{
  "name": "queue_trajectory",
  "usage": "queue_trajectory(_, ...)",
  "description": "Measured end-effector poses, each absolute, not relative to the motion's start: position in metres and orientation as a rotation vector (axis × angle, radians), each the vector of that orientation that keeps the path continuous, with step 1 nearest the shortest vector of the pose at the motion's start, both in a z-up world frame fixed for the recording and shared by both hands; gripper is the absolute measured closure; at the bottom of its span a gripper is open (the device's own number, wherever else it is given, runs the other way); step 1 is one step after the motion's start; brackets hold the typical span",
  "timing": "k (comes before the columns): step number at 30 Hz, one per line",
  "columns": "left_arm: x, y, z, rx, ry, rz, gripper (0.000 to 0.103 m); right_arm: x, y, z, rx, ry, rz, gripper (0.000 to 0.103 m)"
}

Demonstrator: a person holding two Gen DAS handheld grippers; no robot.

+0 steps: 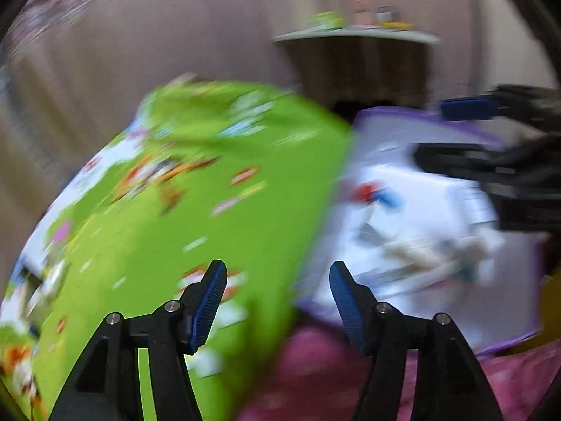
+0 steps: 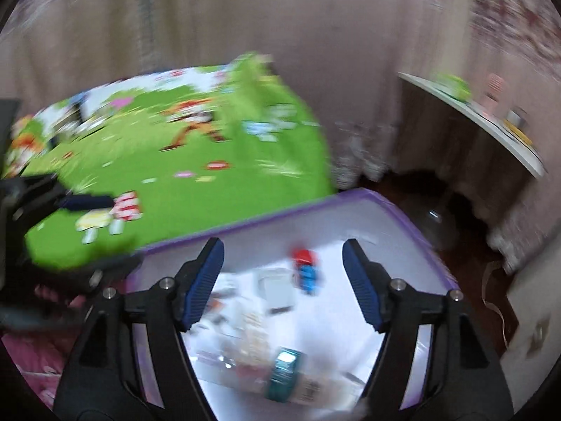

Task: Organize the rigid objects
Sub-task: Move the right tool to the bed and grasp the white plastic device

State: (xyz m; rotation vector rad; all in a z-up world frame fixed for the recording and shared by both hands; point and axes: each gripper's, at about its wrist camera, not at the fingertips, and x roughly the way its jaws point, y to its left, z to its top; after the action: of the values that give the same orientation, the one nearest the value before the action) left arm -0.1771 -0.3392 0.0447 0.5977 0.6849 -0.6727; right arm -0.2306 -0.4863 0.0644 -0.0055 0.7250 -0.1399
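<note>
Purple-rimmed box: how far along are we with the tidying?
Partly filled. The purple-rimmed box already holds small items, including a red-and-blue toy and a teal object. In hand: nothing; the left gripper and the right gripper are both open and empty. Left: the green lid stands off beside the box, and blur hides any loose pieces.

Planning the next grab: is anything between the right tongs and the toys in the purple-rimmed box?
Nothing visible. The right tongs hang open directly over the purple-rimmed box, with the red and blue toy and teal piece lying uncovered below. Motion blur hides small details.
</note>
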Motion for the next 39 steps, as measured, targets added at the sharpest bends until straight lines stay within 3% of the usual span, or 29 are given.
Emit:
queue_trajectory(5,-0.108,-0.227,0.039,0.418,0.769,-0.365,0.041,-0.173,-0.415,0.052,-0.123,0.777,0.091,0.027)
queue_trajectory(9,-0.064,-0.123,0.034,0.279,0.809,-0.098,0.034,-0.117,-0.349,0.034,-0.167,0.854,0.253,0.027)
queue_trajectory(16,-0.031,0.007,0.02,0.136,0.846,0.174,0.032,-0.013,-0.237,0.01,-0.265,0.844,0.442,0.027)
queue_trajectory(17,-0.03,0.018,0.016,0.132,0.852,0.195,0.032,0.002,-0.224,0.009,-0.275,0.841,0.464,0.027)
queue_trajectory(19,-0.028,0.032,0.015,0.069,0.858,0.186,0.02,0.035,-0.198,0.009,-0.292,0.824,0.493,0.027)
queue_trajectory(24,-0.027,0.056,0.01,-0.097,0.889,0.194,0.016,0.104,-0.144,0.014,-0.359,0.773,0.512,0.027)
queue_trajectory(34,-0.019,0.057,0.007,-0.108,0.91,0.208,0.002,0.172,-0.097,0.01,-0.421,0.761,0.536,0.027)
queue_trajectory(35,-0.019,0.057,0.006,-0.109,0.913,0.209,0.002,0.173,-0.097,0.01,-0.421,0.762,0.556,0.04)
queue_trajectory(36,-0.019,0.058,0.006,-0.111,0.916,0.211,0.0,0.17,-0.098,0.01,-0.425,0.754,0.585,0.062)
queue_trajectory(39,-0.018,0.058,0.006,-0.11,0.918,0.212,0.0,0.15,-0.107,0.012,-0.429,0.739,0.65,0.063)
